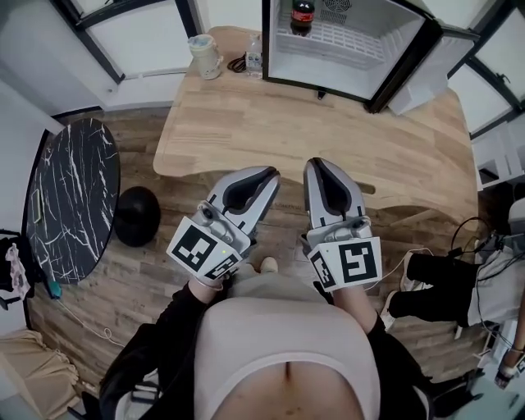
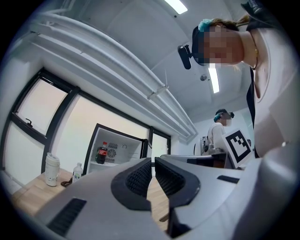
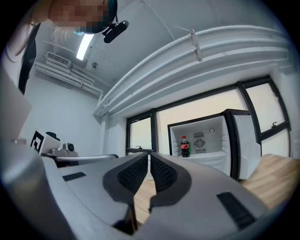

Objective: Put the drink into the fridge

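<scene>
Both grippers empty on my end. Left gripper [image 2: 153, 162]: jaws closed, black pads meeting with only a thin slit, nothing between them. Right gripper [image 3: 149, 157]: same, jaws together, nothing held. Pads carry a fine dotted knurl; the shells are smooth grey moulded plastic, tapering to rounded noses. Each has a white cube with black square markers at the rear.

In the head view both sit side by side over the near edge of the table [image 1: 271, 123], noses pointing far, towards the fridge and well apart from it.

Table: light wood with visible grain, rounded corners, curved near edge.

Fridge [image 1: 402, 37]: small boxy unit at the table's far edge, black frame, white smooth liner, round fan grille on the back wall, ribbed white shelf. Door [image 1: 431, 70] swung open to the right, white inside.

Drink [image 1: 302, 16]: dark cola bottle with red cap and red label, standing upright on the fridge shelf, at the left side of the compartment. It is already inside.

Left of the fridge on the tabletop: a pale lidded cup [image 1: 205, 56], cylindrical, and a small clear plastic bottle [image 1: 253, 57] just beside the fridge's left wall. A dark cord lies between them; I can't make out what it is.

Floor [image 1: 164, 271]: wood-look planks. Near left: a round black tabletop with white marble veining [image 1: 74, 197], with a glossy black dome-shaped thing [image 1: 135, 215] next to it.

A second person [image 2: 218, 133] in a white top stands far off in the left gripper view.
</scene>
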Motion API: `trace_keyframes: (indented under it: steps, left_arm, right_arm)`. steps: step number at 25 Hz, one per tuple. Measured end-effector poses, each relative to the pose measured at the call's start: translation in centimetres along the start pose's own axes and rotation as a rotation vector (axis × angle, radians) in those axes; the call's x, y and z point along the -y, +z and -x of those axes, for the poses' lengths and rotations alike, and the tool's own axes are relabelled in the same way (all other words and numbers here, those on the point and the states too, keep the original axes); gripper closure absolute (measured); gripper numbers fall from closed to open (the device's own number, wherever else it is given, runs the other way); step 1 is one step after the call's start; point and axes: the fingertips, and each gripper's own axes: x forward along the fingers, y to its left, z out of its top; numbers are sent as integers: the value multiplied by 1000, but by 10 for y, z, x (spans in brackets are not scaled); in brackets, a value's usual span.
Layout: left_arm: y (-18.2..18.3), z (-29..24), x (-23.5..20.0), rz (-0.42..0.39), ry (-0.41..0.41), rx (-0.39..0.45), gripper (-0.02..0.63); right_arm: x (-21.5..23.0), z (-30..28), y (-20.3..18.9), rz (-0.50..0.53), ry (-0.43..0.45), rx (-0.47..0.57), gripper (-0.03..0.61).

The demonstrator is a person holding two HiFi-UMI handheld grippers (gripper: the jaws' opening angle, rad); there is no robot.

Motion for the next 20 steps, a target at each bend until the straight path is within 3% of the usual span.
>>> trace_keyframes:
  steps: [3,8,20]
  left_arm:
    - [-1,6,1,29,-6,5,588]
    - [5,25,15,13,-29,-7,587]
    - [16,111,43,-6,-24,-19,587]
  right_arm:
    - [-7,5,2,3,-3,-5,540]
    - [-24,18,4,-8,-21,-4,540]
    - [-115,62,1,-3,-19,-9,540]
